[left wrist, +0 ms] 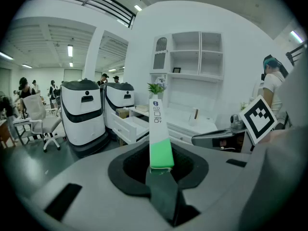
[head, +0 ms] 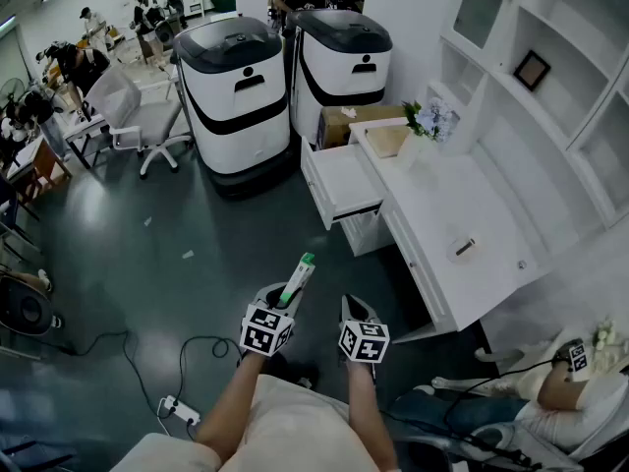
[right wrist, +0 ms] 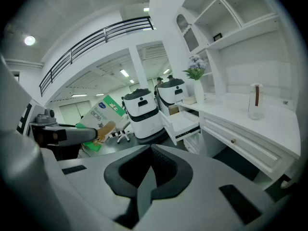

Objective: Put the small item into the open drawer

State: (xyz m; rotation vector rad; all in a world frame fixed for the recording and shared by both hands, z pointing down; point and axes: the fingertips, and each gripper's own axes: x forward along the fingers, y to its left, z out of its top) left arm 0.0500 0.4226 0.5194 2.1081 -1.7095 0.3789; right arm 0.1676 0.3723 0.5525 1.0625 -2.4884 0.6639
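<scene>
A slim green-and-white box (head: 299,277) sticks up from my left gripper (head: 286,301), whose jaws are shut on its green end. In the left gripper view the box (left wrist: 159,134) points toward the open white drawer (left wrist: 133,127). That drawer (head: 339,181) juts from the left end of the white desk (head: 491,209), well ahead of both grippers. My right gripper (head: 357,315) hangs beside the left one, shut with nothing in it. From the right gripper view (right wrist: 146,175) the box (right wrist: 99,113) shows at the left and the drawer (right wrist: 184,122) ahead.
Two white-and-black machines (head: 242,92) (head: 340,57) stand behind the drawer, with a cardboard box (head: 350,122) beside them. Flowers (head: 430,118) and a small bottle (head: 464,248) are on the desk. A seated person (head: 550,393) is at lower right. A power strip (head: 178,408) lies on the floor.
</scene>
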